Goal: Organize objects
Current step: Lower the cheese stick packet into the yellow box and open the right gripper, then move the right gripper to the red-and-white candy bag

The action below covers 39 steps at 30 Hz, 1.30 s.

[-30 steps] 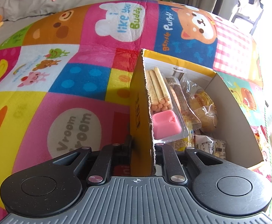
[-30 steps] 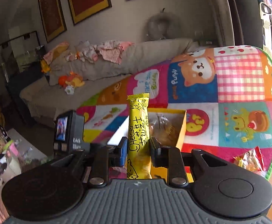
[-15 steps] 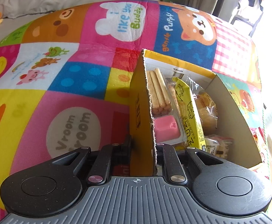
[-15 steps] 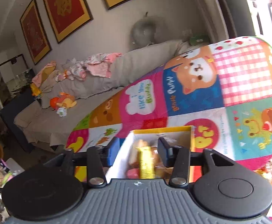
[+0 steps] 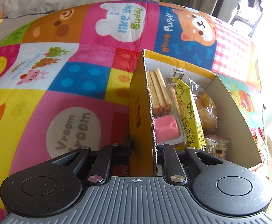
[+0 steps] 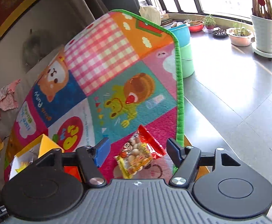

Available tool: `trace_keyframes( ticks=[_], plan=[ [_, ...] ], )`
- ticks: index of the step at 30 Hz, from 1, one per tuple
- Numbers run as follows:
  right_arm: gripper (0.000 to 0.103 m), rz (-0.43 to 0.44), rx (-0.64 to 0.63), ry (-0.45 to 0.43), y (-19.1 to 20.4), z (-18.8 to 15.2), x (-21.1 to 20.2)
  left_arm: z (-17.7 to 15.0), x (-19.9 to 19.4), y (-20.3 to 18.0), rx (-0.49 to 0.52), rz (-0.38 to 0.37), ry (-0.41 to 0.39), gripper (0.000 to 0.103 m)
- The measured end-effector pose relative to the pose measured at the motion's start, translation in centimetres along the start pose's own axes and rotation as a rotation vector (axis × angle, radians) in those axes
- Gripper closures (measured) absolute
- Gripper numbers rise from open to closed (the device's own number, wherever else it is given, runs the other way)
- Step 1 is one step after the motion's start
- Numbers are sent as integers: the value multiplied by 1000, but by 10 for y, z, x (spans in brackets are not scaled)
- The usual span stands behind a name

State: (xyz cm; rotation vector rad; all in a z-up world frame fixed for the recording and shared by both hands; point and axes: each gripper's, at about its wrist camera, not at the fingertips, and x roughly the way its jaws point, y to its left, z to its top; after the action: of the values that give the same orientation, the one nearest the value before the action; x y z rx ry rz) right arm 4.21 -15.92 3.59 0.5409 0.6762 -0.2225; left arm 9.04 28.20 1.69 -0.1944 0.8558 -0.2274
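Since the red and yellow snack packet (image 6: 138,155) lies flat on the play mat (image 6: 117,74), near the mat's green edge and framed between the spread jaws of the right gripper (image 6: 137,150), it looks like the next thing to go into the box. I judge it light and soft, a crinkly film bag of small round pieces, likely slippery and easy to crush. A gentle pinch across its middle or along a sealed end seems the safest hold, since a flat bag offers little to catch from above. Well apart from it, at the left of the right wrist view, stands the yellow cardboard box (image 5: 234,112). It already holds a yellow cheese snack bar (image 5: 189,112), biscuit sticks (image 5: 158,91), a pink jelly cup (image 5: 165,130) and wrapped cakes (image 5: 206,115). The left gripper (image 5: 143,149) is pinching the box's near side wall, steadying it on the mat.
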Motion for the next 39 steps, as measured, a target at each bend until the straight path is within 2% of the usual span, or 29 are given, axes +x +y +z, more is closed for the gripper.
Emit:
trace_keyframes(
  ticks=[5, 10, 12, 16, 22, 23, 27, 30, 33, 39],
  plan=[
    [34, -69, -75, 24, -2, -4, 42, 0, 0, 0, 4, 1, 2, 86],
    [45, -75, -153, 15, 8, -5, 66, 0, 0, -1, 7, 6, 3, 87],
    [54, -21, -193, 47, 18, -3, 68, 1, 1, -1, 5, 10, 4, 87],
    [54, 150, -299, 146, 44, -23, 60, 1, 1, -2, 2, 11, 4, 87],
    [54, 286, -570, 211, 80, -85, 16, 0, 1, -2, 2, 10, 4, 87],
    [53, 294, -624, 207, 84, -95, 7, 0, 1, -2, 2, 10, 4, 87],
    [34, 258, -787, 125, 93, -117, -28, 0, 1, -2, -2, 9, 3, 87],
    [30, 242, -785, 84, 93, -108, -35, 0, 1, -2, -4, 10, 3, 87],
    [21, 236, -749, 62, 93, -94, -25, 0, 1, -2, 0, 10, 4, 87],
    [20, 202, -819, 97, 111, -86, 19, 0, 1, -2, 2, 9, 5, 87]
  ],
)
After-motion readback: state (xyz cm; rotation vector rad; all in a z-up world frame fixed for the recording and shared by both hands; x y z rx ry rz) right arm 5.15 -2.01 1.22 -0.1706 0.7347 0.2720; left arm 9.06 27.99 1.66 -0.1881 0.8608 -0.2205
